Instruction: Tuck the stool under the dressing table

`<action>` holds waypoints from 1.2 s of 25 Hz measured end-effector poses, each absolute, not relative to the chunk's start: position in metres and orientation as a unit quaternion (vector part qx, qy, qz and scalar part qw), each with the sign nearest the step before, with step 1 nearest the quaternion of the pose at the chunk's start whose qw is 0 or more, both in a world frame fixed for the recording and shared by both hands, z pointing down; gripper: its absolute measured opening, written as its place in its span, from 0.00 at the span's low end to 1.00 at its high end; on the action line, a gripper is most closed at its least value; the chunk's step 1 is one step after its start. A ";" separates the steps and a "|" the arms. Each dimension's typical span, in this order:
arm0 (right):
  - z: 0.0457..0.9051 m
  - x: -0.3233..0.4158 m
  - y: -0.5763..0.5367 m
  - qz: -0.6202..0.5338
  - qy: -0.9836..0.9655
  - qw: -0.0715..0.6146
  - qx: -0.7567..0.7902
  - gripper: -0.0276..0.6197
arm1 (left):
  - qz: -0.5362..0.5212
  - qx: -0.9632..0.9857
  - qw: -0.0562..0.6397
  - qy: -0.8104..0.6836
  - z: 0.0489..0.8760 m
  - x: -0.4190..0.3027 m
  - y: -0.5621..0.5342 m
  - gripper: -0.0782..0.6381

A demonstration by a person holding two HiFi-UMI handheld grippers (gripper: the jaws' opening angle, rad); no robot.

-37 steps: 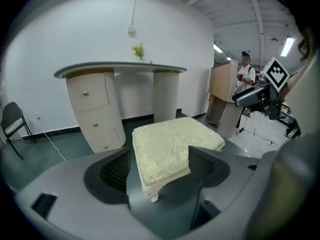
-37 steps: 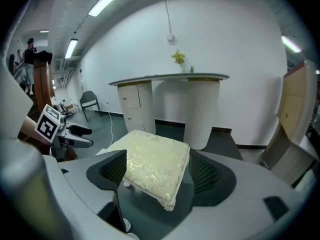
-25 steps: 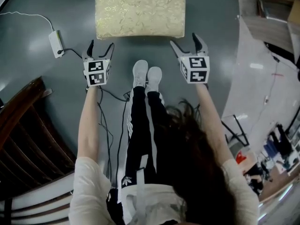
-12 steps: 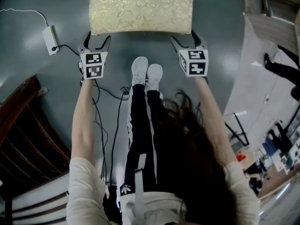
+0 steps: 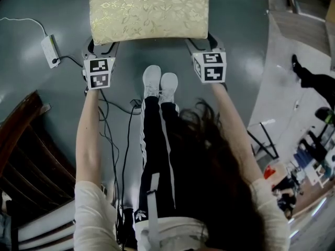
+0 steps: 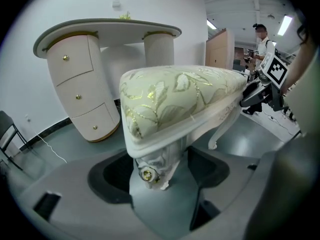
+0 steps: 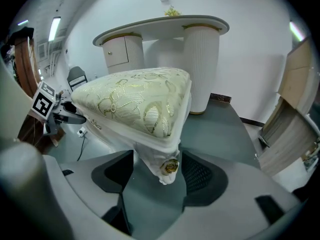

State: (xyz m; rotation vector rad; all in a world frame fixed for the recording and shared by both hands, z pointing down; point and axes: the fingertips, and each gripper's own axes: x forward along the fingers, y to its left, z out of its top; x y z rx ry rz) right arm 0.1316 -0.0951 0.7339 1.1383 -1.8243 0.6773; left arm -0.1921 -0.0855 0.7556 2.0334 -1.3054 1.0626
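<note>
From the head view, the brocade-cushioned stool [image 5: 149,9] stands on the grey floor [image 5: 235,14], a gripper at each near corner. Only the gripper views catch the rounded white dressing table [image 6: 107,29] beyond. Left gripper [image 5: 100,47] has its jaws open round a carved leg [image 6: 152,166]. Right gripper [image 5: 201,40] has its jaws closing round the gold-rosette [image 7: 171,167] corner.

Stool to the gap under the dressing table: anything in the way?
Nothing visible. The floor between the stool and the opening under the dressing table looks bare in both gripper views, though the stool itself hides part of it. A power strip lies off to the stool's left in the head view, not in the path.
</note>
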 end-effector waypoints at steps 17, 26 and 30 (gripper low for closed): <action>0.756 0.124 -0.102 0.249 -0.736 0.409 0.478 0.47 | 0.396 0.781 0.200 -0.440 0.754 -0.190 -0.107 0.57; 0.752 0.118 -0.111 0.231 -0.753 0.411 0.459 0.46 | 0.404 0.772 0.205 -0.446 0.750 -0.190 -0.107 0.57; 0.754 0.118 -0.113 0.221 -0.757 0.408 0.460 0.46 | 0.401 0.774 0.191 -0.452 0.752 -0.191 -0.107 0.57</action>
